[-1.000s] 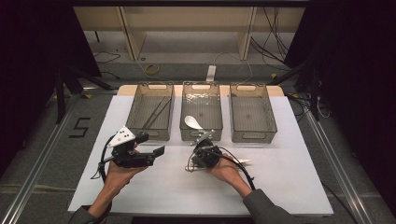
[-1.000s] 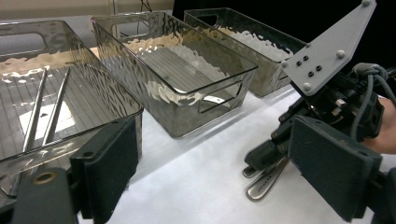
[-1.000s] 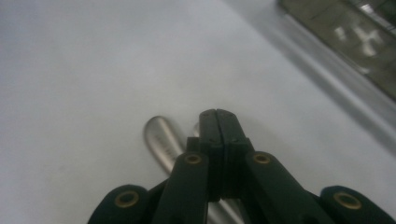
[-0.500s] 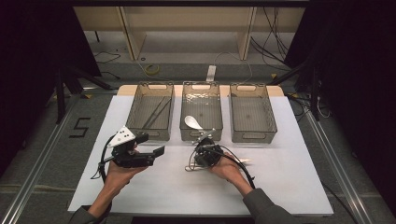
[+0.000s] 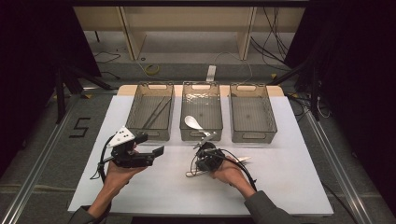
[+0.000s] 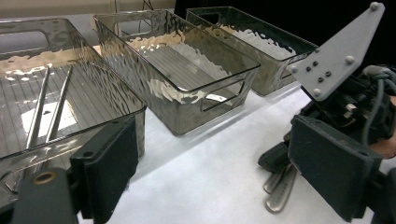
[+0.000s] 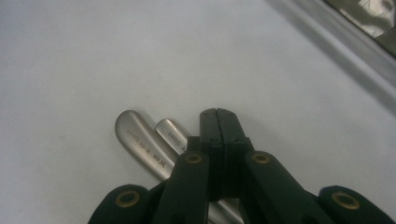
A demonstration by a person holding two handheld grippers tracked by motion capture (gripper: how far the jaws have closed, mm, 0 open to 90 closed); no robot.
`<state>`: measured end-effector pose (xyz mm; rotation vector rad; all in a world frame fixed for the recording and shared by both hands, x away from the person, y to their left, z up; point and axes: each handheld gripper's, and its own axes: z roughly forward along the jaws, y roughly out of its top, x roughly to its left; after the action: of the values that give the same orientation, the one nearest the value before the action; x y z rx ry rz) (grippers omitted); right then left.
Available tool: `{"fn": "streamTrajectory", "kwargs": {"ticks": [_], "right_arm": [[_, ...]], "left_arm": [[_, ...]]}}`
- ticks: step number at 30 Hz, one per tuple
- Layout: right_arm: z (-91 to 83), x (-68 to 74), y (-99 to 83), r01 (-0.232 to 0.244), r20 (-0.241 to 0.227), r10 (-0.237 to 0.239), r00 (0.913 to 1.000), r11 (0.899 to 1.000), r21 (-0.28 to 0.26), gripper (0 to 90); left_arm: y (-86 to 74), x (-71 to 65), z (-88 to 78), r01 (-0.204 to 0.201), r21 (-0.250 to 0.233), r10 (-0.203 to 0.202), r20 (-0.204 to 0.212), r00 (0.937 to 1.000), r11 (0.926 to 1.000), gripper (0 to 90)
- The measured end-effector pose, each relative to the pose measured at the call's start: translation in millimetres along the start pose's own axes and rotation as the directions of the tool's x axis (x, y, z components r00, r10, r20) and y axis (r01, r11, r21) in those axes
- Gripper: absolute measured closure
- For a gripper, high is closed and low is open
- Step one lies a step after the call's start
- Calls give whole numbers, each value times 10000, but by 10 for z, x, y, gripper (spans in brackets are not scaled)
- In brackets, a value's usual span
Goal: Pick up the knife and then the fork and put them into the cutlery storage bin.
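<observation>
On our white table (image 5: 289, 154) stand three clear bins (image 5: 201, 112) in a row, with a spoon (image 5: 192, 122) in the middle one. Our left gripper (image 5: 156, 154) hovers before the left bin, jaws spread. Our right gripper (image 7: 218, 116) points down with jaws pressed together, touching two steel handles (image 7: 144, 140) on the table before the middle bin; we cannot tell whether it pinches them.
</observation>
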<state>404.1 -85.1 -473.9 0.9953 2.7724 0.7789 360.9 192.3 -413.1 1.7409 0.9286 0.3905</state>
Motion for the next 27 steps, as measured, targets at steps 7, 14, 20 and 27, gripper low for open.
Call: {"fn": "streamTrajectory", "kwargs": {"ticks": [7,14,20,27], "right_arm": [[-71,78,-132,241,-251,-239,9994,9997,100,900],[-168,193,-266,665,-351,-650,9973,9969,431,900],[-259,256,-413,930,-483,-903,9947,9939,586,900],[-359,270,-579,977,-523,-941,9942,9926,721,900]], "left_arm": [[-2,4,-6,24,-18,-24,-40,10000,10000,155],[-8,3,-6,-4,17,5,-62,10000,10000,155],[-12,-2,-9,-14,25,15,-85,10000,10000,155],[-11,3,-24,-8,-31,7,-120,9999,10000,155]]}}
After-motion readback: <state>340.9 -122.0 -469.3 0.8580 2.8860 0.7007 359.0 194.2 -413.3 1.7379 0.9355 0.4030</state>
